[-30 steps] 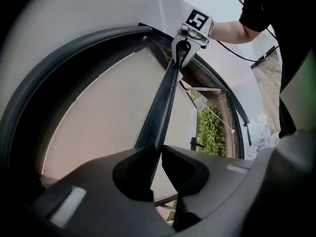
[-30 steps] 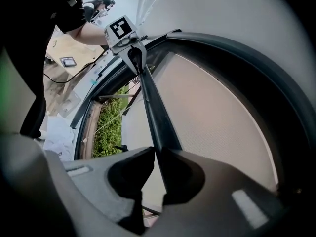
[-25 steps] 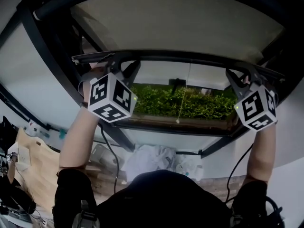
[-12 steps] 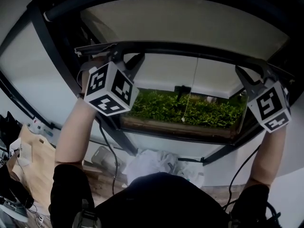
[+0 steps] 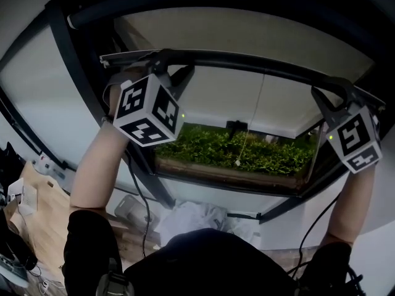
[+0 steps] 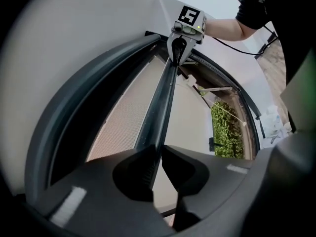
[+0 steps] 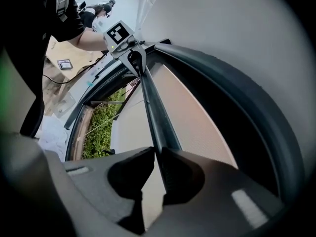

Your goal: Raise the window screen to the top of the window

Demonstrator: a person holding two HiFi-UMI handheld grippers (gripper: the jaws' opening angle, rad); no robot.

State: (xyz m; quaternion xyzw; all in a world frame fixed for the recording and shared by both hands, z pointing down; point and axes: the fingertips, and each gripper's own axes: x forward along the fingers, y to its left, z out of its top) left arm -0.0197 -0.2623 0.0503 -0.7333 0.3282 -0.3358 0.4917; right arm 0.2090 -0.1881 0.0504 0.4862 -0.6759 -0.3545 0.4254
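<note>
The window screen has beige mesh (image 5: 247, 32) and a dark bottom bar (image 5: 247, 61) that crosses the upper part of the window. My left gripper (image 5: 162, 58) is shut on the bar's left end, its marker cube just below. My right gripper (image 5: 327, 95) is shut on the bar's right end. In the left gripper view the jaws (image 6: 159, 150) pinch the bar (image 6: 165, 98), with the right gripper (image 6: 177, 58) at its far end. The right gripper view shows its own jaws (image 7: 157, 152) clamped on the bar (image 7: 153, 107), and the left gripper (image 7: 136, 58) beyond.
A thin pull cord (image 5: 252, 122) hangs from the bar before a green hedge (image 5: 210, 147) outside. A dark window frame (image 5: 74, 73) surrounds the opening, and a latch (image 5: 236, 127) sits mid-window. White bags (image 5: 197, 214) and cardboard (image 5: 37, 208) lie on the floor below.
Both grippers have risen together with the bottom bar. More open window and hedge shows beneath the bar, and less mesh above it.
</note>
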